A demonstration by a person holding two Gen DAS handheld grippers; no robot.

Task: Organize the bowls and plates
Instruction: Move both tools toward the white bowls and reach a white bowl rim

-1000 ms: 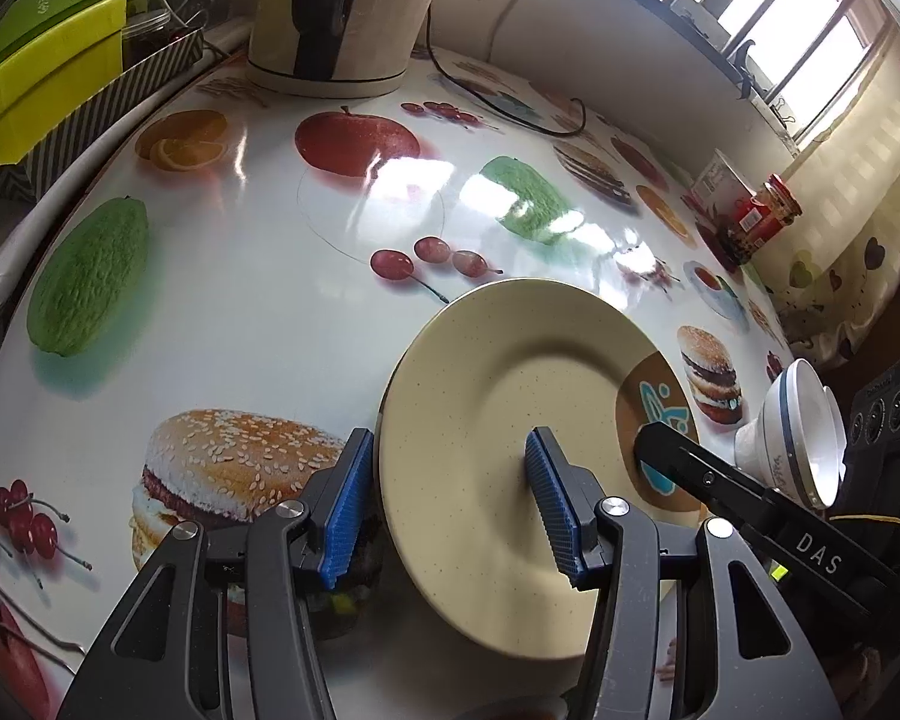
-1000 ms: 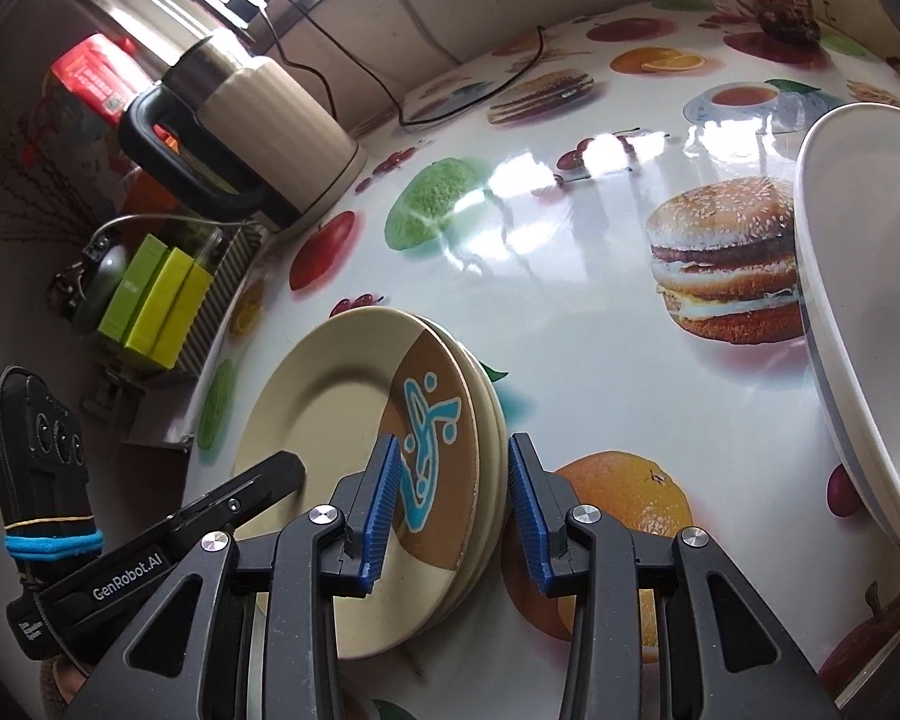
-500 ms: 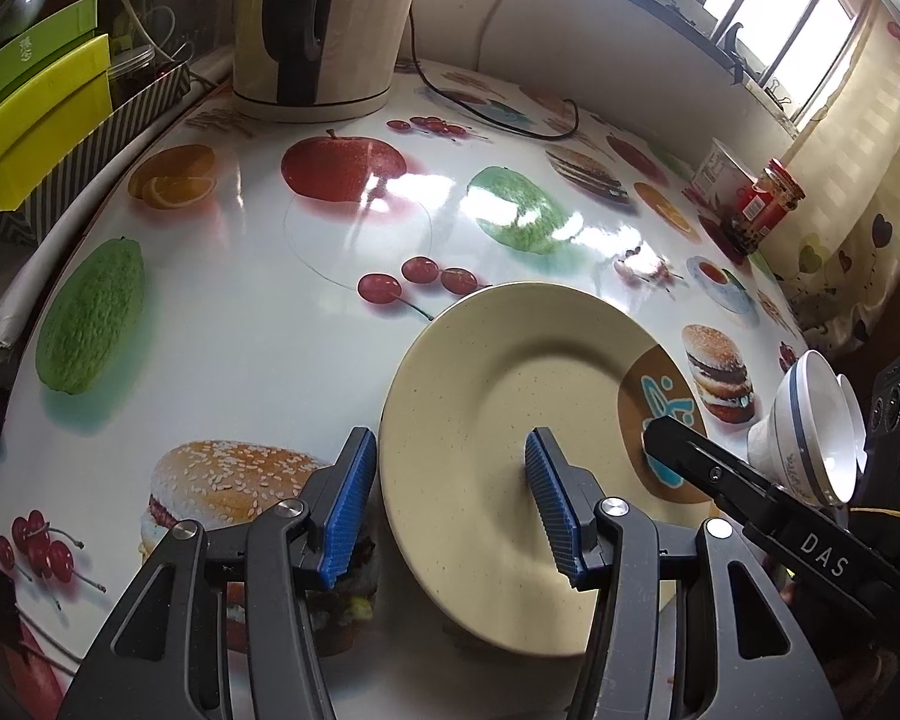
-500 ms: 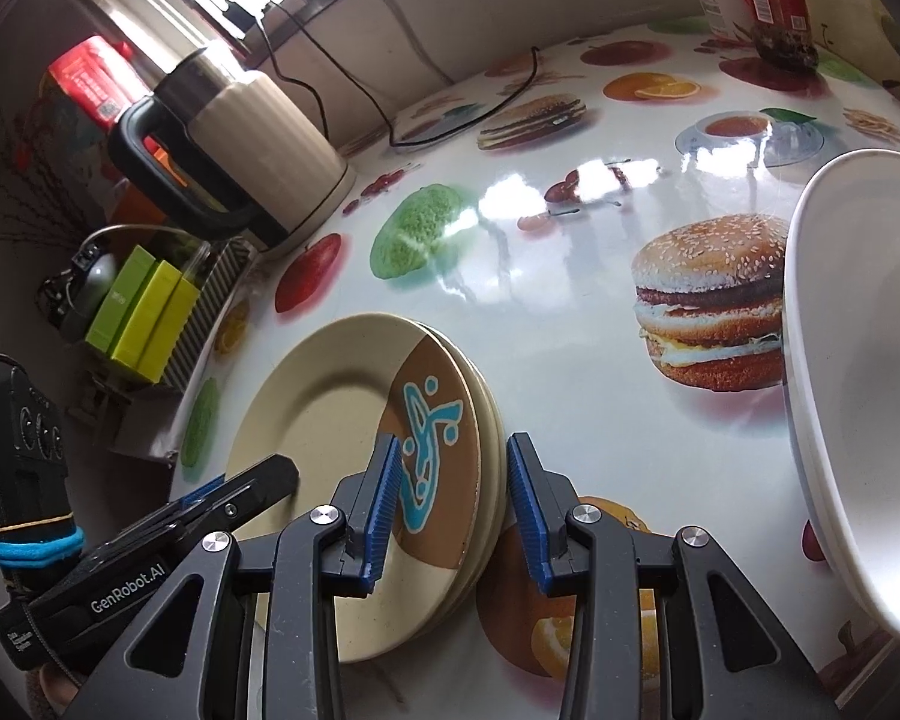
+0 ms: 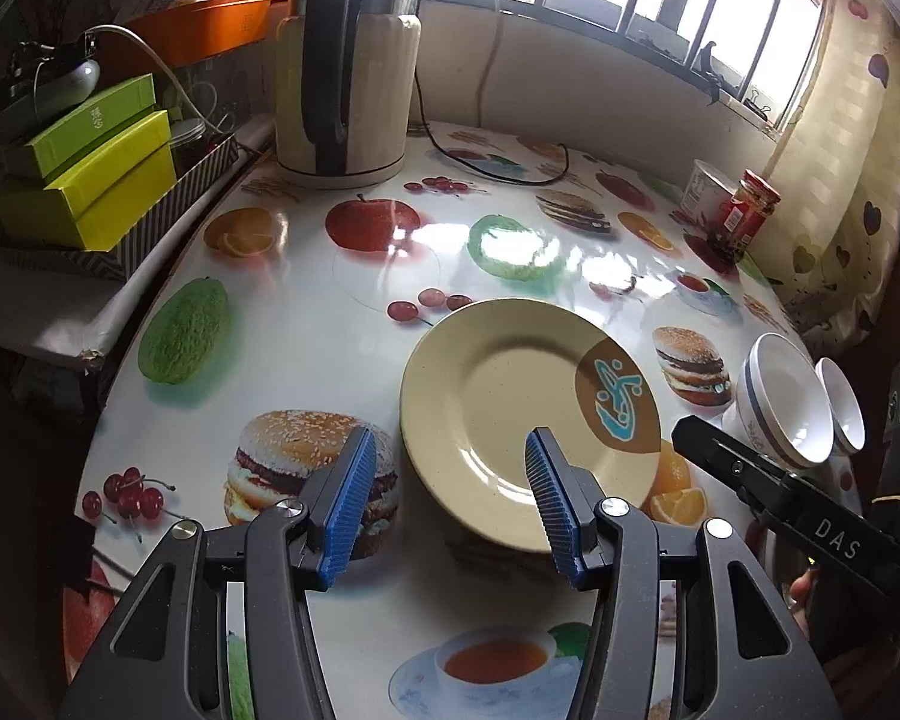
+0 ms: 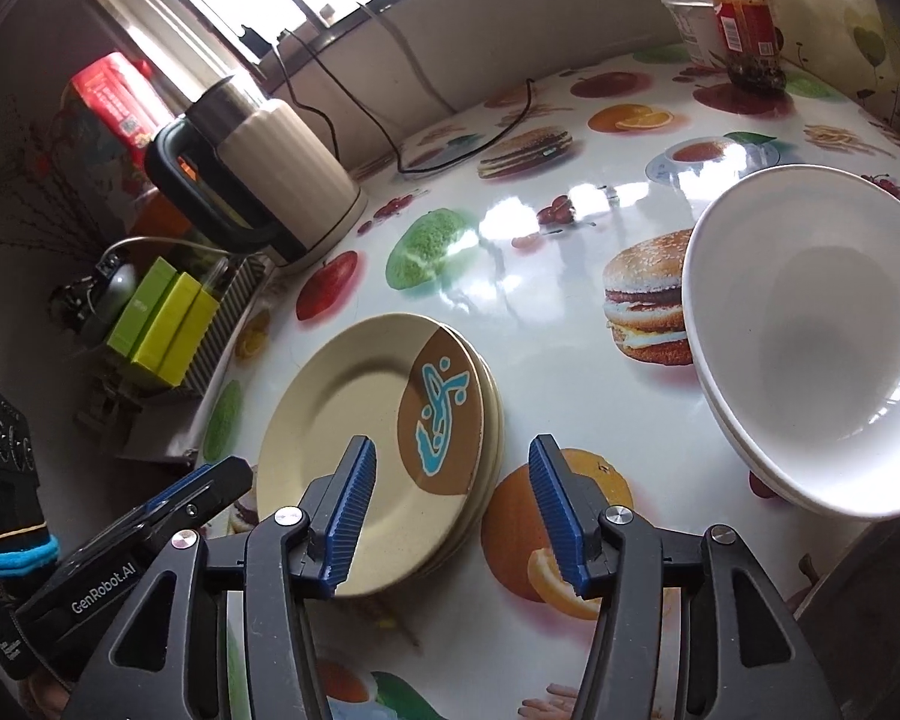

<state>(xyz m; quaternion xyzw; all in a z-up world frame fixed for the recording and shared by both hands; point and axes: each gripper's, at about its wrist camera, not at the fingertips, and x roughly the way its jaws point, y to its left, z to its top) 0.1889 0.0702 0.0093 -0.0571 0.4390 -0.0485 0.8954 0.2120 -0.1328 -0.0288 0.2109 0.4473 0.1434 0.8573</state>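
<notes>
A stack of cream plates (image 5: 510, 396) with a brown patch and blue mark lies flat on the fruit-print table (image 5: 306, 324); it shows in the right wrist view too (image 6: 354, 414). My left gripper (image 5: 444, 504) is open and empty, above the stack's near edge. My right gripper (image 6: 450, 510) is open and empty, above the stack's right edge. White bowls (image 6: 810, 348) are nested at the right, one inside another. In the left wrist view a blue-rimmed white bowl (image 5: 780, 402) and a smaller bowl (image 5: 843, 408) stand right of the plates.
A cream electric kettle (image 5: 345, 72) with its cord stands at the back. Green boxes in a striped tray (image 5: 90, 180) sit off the table's left edge. A red-lidded jar (image 5: 747, 210) and a white cup (image 5: 705, 189) stand at the far right by the curtain.
Both grippers have pulled back and up from the plate stack. The right gripper's jaws have opened wider. The plates stay flat on the table.
</notes>
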